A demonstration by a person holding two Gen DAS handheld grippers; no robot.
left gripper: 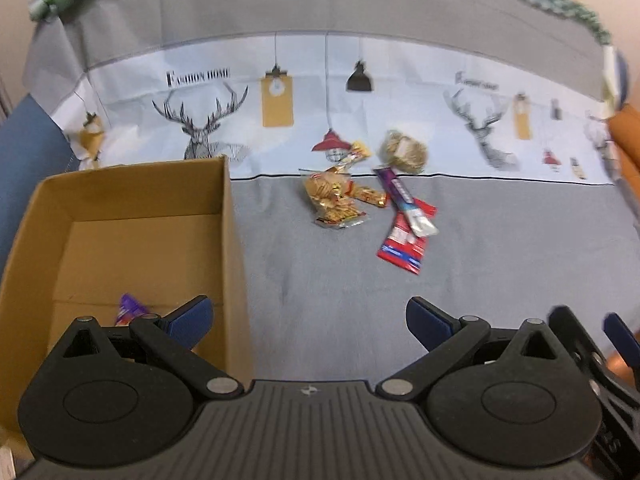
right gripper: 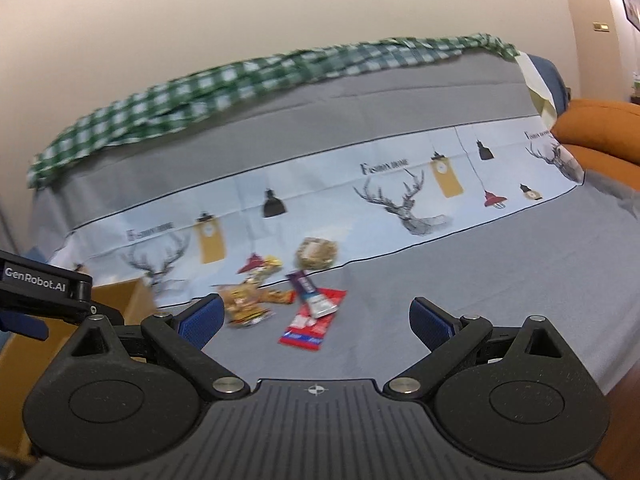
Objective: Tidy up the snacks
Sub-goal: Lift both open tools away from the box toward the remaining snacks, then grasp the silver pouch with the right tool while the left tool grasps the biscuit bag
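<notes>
A pile of snacks lies on the grey cloth: a golden cracker pack (left gripper: 334, 200) (right gripper: 242, 304), a red wrapper (left gripper: 406, 240) (right gripper: 312, 322), a purple-and-white bar (left gripper: 404, 200) (right gripper: 312, 292), a yellow candy (left gripper: 354, 156) and a round brown snack (left gripper: 404, 152) (right gripper: 316, 253). An open cardboard box (left gripper: 132, 216) (right gripper: 120, 294) stands at the left, with a purple snack (left gripper: 129, 310) inside. My left gripper (left gripper: 308, 320) is open and empty, its left finger over the box's right wall. My right gripper (right gripper: 316, 318) is open and empty, short of the pile.
The cloth (left gripper: 480, 272) has a printed deer band (left gripper: 200, 120) across the back. A green checked cloth (right gripper: 240, 76) lies along the far edge. An orange cushion (right gripper: 600, 128) sits at the right. The other gripper shows at the left view's right edge (left gripper: 592, 344).
</notes>
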